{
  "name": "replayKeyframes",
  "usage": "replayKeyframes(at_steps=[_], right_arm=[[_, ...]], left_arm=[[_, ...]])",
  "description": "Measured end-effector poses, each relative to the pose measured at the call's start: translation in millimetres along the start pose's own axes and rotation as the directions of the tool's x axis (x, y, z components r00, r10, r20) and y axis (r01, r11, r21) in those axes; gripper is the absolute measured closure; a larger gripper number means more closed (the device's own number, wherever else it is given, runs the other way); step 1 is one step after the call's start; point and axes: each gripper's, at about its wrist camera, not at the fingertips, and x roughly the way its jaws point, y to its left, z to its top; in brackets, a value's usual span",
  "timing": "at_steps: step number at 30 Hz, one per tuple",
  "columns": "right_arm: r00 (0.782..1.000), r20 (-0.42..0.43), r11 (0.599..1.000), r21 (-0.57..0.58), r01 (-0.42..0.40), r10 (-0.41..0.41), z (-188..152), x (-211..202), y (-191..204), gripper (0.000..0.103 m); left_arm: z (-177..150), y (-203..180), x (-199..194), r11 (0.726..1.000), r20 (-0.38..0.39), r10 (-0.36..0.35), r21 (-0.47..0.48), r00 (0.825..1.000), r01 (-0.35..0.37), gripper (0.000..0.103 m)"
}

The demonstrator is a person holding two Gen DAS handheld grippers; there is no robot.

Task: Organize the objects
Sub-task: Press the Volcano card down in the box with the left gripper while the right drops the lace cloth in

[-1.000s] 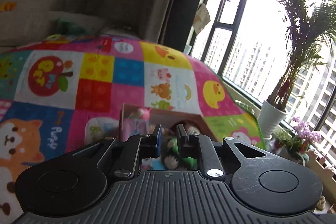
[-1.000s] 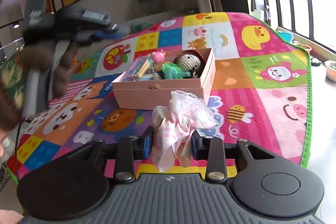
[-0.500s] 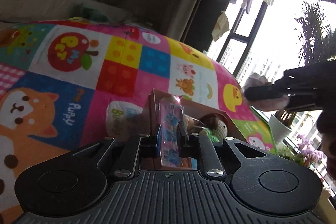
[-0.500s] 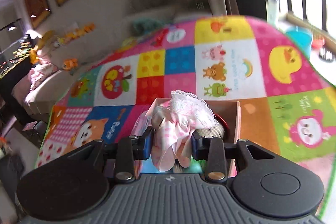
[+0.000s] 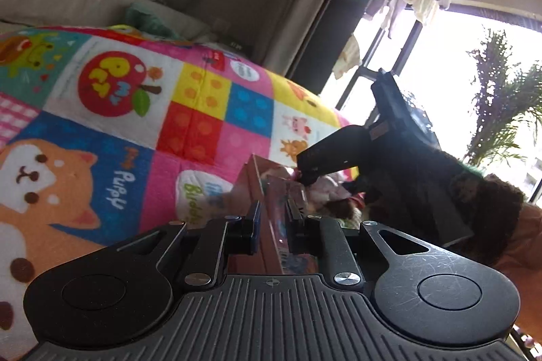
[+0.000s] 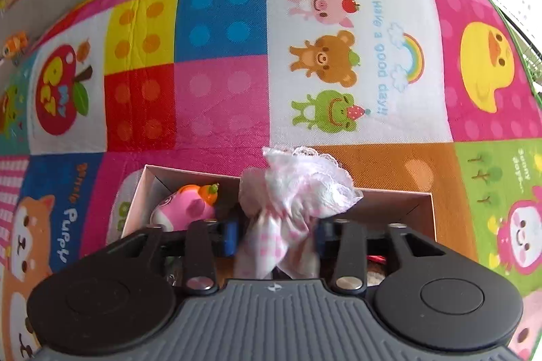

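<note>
The landmark here is the pink box (image 6: 427,211), which sits open-topped on the patchwork play mat (image 6: 220,97), and everything turns on what hangs directly over its opening. The right gripper (image 6: 276,234) points steeply down into the box, and the pink-and-white lace cloth (image 6: 291,191) hangs between its fingers (image 6: 229,234) with its frilled end toward the box's far wall and its limp tail drooping back toward the gripper's body. The fingers are spreading apart at this moment, and gaps show on both sides of the cloth, so it looks released rather than pinched; its long axis runs roughly along the gripper's pointing line, which means it should drop straight into the box beside the pink toy (image 6: 184,208) lying near the box's left wall. The left gripper (image 5: 272,227) is clenched on a flat, glossy printed packet (image 5: 284,218), held on edge with its long axis running away from the camera toward the box's near corner (image 5: 252,173). The packet's far end already reaches the box's rim, but the right gripper (image 5: 306,175) is the one above the opening. In my judgement, the left gripper has to wait beside the box until that space clears.
</note>
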Motion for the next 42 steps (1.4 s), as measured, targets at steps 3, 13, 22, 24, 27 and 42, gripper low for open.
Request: replayKeyframes(at_steps=[3, 13, 22, 24, 27, 42], right_arm=[[1.0, 0.013, 1.0, -0.018, 0.005, -0.005, -1.5, -20.5, -3.1, 0.032], [0.994, 0.101, 0.998, -0.028, 0.048, -0.045, -3.3, -48.8, -2.1, 0.068], [0.996, 0.015, 0.995, -0.046, 0.085, -0.084, -5.1, -0.1, 17.0, 0.072], [0.995, 0.01, 0.994, -0.056, 0.099, -0.099, -3.5, 6.3, 20.9, 0.072], [0.994, -0.004, 0.993, -0.045, 0.105, -0.105, 1.5, 16.1, 21.6, 0.072], [0.994, 0.091, 0.997, 0.039, 0.063, -0.066, -26.0, -40.9, -17.3, 0.042]], left_arm=[[-0.1, 2.6, 4.4, 0.999, -0.039, 0.032, -0.002, 0.999, -0.032, 0.087], [-7.2, -2.2, 9.6, 1.0, -0.112, 0.011, 0.029, 0.994, -0.007, 0.087], [-9.5, -3.2, 13.0, 1.0, -0.146, 0.012, 0.029, 0.989, -0.008, 0.087], [-10.6, -4.8, 12.8, 0.999, -0.151, 0.012, 0.037, 0.988, -0.006, 0.087], [-12.8, -5.8, 14.7, 0.999, -0.162, 0.008, 0.045, 0.987, -0.001, 0.086], [-13.3, -1.8, 17.5, 0.999, -0.159, 0.011, 0.034, 0.987, -0.006, 0.077]])
